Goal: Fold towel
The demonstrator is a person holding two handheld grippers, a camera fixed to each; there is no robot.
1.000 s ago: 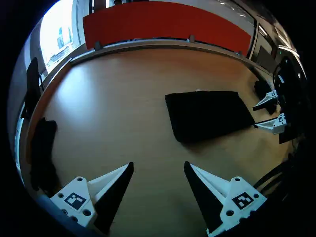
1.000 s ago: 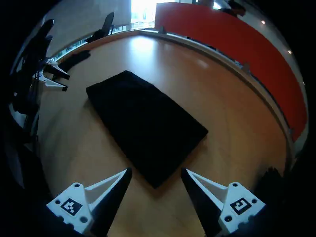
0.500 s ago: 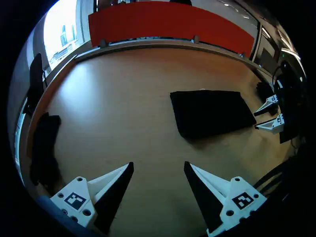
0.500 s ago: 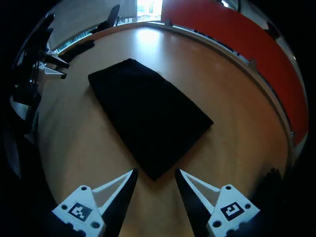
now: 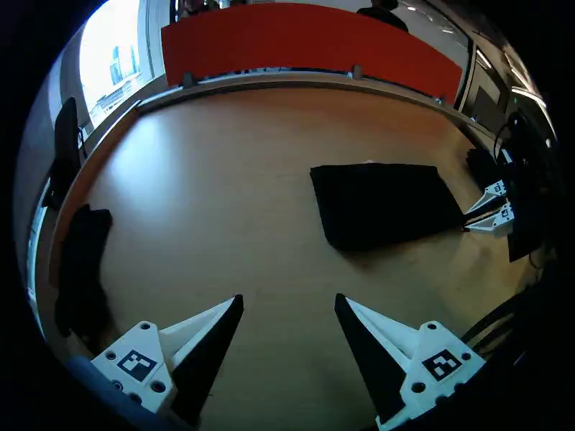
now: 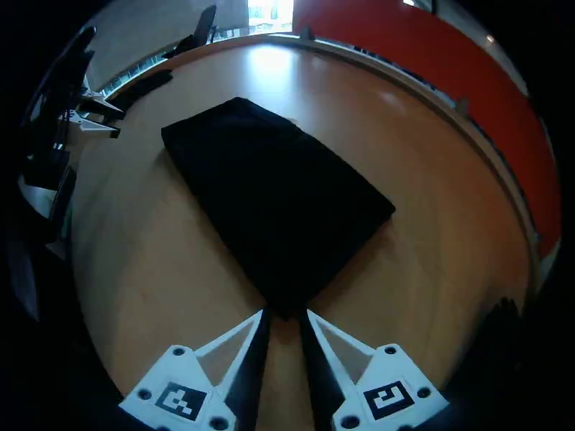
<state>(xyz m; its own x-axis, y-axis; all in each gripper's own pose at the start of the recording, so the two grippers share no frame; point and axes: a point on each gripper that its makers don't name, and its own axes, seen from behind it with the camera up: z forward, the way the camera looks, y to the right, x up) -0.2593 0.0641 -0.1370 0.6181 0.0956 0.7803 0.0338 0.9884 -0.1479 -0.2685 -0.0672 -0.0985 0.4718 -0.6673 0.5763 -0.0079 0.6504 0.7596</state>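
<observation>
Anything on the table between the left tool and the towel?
Nothing visible. Bare table runs from the left tool to the towel; the dark bundle at the table's edge lies well off that line.

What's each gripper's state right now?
Left gripper: open, holding nothing.
Right gripper: fingers nearly together around the towel corner; actual grip cannot be told.

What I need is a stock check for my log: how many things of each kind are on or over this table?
black towel: 1
left gripper and right gripper: 2
dark bundles at the table's edges: 2
Total: 5
</observation>
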